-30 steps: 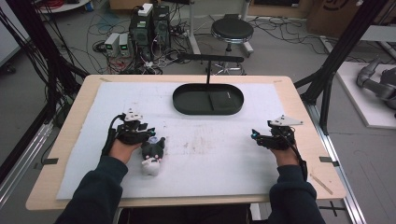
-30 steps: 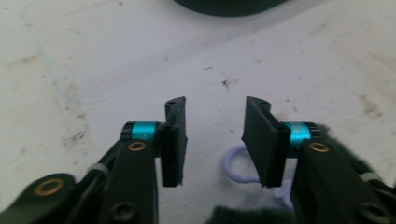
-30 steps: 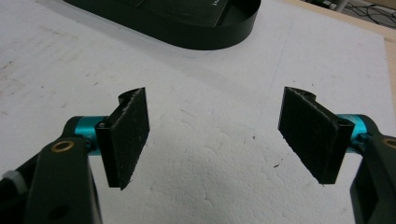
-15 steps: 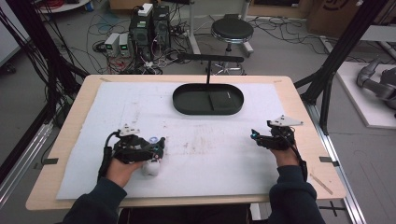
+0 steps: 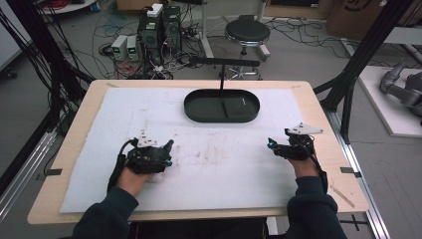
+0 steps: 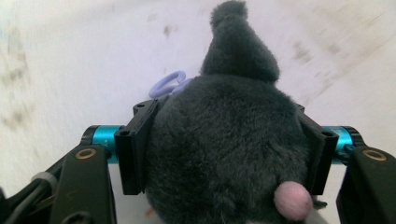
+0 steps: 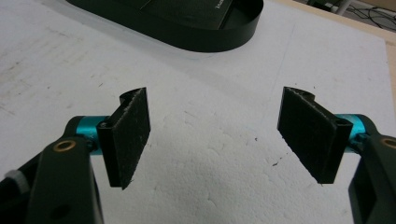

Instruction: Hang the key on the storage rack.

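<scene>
the left gripper (image 6: 224, 149) was pinching a dark grey plush toy (image 6: 229, 140), its jaws pressed into the fur on both sides. a pale pink pompom (image 6: 293, 200) sat low on the toy near the right-hand jaw, a lilac clip (image 6: 166, 84) poked out behind it, and a pointed tuft rose at the far end. in the high view this left gripper (image 5: 166, 149) sat at the near left of the worktop (image 5: 318, 107), and the hand and tool body hid most of the toy; whether it rested on the white mat (image 5: 149, 109) or hung just above could not be told.

the right gripper (image 7: 224, 135) was spread wide with nothing between its jaws, above bare white mat (image 7: 210, 154). in the high view it (image 5: 272, 144) sat at the near right, well apart from the left one.

farther back, a black oval tray (image 5: 199, 110) lay on the mat, with a black t-shaped stand (image 5: 224, 62) rising behind it. beyond the worktop were a round stool (image 5: 247, 32), computer towers (image 5: 161, 25) and tangled cables on the floor.
</scene>
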Tool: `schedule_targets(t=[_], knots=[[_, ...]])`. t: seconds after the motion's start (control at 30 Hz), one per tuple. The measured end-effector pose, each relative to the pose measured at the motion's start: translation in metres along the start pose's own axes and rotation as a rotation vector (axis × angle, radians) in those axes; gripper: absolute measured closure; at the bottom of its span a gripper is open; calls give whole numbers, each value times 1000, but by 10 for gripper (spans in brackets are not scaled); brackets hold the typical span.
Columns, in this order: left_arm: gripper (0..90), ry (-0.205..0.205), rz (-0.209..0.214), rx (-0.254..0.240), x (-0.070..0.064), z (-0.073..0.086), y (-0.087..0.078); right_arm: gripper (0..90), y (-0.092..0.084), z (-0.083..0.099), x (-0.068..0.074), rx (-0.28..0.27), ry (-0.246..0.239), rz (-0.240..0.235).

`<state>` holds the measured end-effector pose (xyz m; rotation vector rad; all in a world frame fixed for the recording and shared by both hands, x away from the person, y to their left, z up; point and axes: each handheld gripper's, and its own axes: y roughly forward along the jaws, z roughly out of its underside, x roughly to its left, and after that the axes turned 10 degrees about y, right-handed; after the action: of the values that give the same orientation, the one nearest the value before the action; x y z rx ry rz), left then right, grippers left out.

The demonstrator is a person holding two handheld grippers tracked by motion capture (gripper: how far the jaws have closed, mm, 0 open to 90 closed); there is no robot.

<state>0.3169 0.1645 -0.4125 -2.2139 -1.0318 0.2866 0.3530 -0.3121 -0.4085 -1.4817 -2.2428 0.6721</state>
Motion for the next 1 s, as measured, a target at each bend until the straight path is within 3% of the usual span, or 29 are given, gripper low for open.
schedule_targets(t=[0.2,0.3,0.5,0.73,1.0], knots=[[342,44,68,-145,20,-27,-19,259,0,-1,1,-4,0,-1],[342,41,81,-234,30,-39,-26,259,-1,-1,1,-4,3,-5],[346,35,87,-344,47,-60,-31,259,-1,-1,0,-14,9,-5],[347,60,125,-396,67,-95,-24,259,-1,-2,0,-19,12,-11],[348,100,137,-389,74,-133,-3,259,-1,-3,-2,-32,17,-18]])
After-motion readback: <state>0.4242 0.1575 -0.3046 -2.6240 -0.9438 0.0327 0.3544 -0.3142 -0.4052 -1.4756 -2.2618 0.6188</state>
